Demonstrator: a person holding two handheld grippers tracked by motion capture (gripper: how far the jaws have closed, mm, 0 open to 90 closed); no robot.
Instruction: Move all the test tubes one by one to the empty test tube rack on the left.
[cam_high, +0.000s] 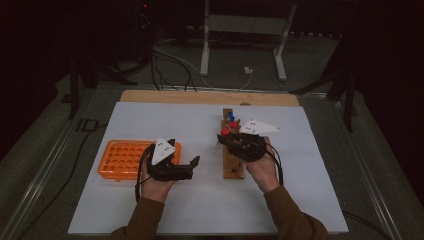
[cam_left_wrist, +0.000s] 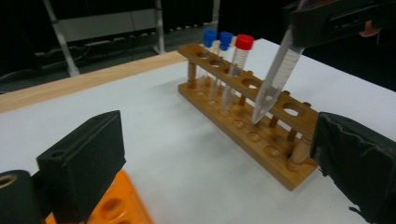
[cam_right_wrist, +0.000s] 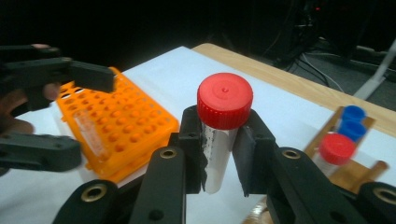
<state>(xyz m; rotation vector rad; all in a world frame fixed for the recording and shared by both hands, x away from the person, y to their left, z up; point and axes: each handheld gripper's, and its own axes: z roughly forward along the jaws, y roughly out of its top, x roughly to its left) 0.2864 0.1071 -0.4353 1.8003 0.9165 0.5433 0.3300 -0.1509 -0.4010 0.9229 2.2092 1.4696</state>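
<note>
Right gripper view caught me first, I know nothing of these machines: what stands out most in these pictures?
A clear plastic tube with a red screw cap is clamped between the black jaws of the right gripper, held tilted above the long wooden tube rack right of the table's middle. That rack already holds two blue-capped tubes and one red-capped tube at its far end. Near the open left gripper sits a bright orange plastic grid tray with many round holes.

A dim room: dark grey floor (cam_high: 45, 145) strewn with cables (cam_high: 172, 62), white metal stand (cam_high: 245, 25) behind.
</note>
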